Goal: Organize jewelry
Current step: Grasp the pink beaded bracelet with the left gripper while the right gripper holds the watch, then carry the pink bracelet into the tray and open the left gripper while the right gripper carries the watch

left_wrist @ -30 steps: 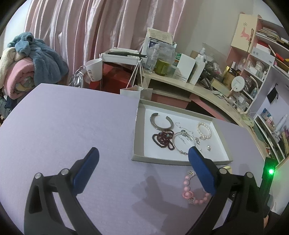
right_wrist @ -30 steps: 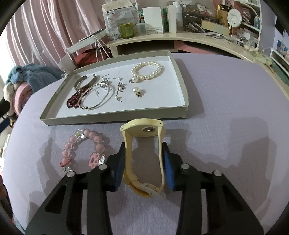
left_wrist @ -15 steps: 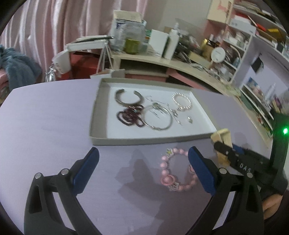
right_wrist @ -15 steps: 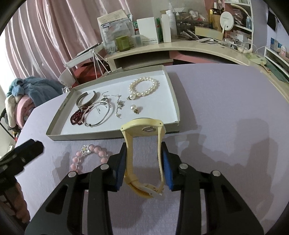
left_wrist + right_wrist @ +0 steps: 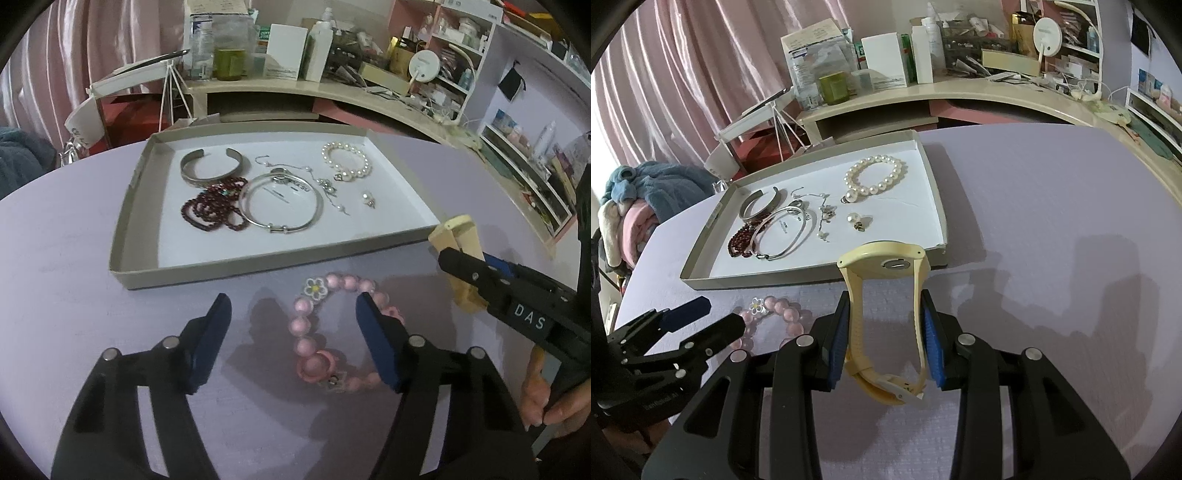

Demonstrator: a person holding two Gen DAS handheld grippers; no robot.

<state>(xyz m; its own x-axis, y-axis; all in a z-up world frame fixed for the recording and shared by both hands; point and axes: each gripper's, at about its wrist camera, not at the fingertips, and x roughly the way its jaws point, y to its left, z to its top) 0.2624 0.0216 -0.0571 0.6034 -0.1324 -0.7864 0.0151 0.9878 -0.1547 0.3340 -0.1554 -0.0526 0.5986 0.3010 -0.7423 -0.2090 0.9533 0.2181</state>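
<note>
A lilac counter (image 5: 66,236) is seen from both wrist views, with a shallow tray (image 5: 122,236) set on it. In the tray are laid a silver cuff (image 5: 210,171), dark red beads (image 5: 212,210), a silver bangle (image 5: 280,203), a thin chain (image 5: 325,184), a pearl bracelet (image 5: 345,162) and a small earring (image 5: 368,199).

A pink bracelet (image 5: 314,325) with a white flower bead is found on the counter just in front of the tray's near wall. The left tool (image 5: 293,339) is held over it, pointed downward. Its jaws have just been closing but are left spread; one side of the bracelet lies between them, the other side is hidden behind the right-hand finger, and no pad is seen pressing on a bead.

The right tool (image 5: 886,339) is pressed together on a yellow watch (image 5: 886,266), pinched by both sides of its strap, with the case held toward the tray's near wall. Whether the watch touches the counter cannot be told. Part of a hand (image 5: 550,391) is seen on the right tool's grip.
</note>
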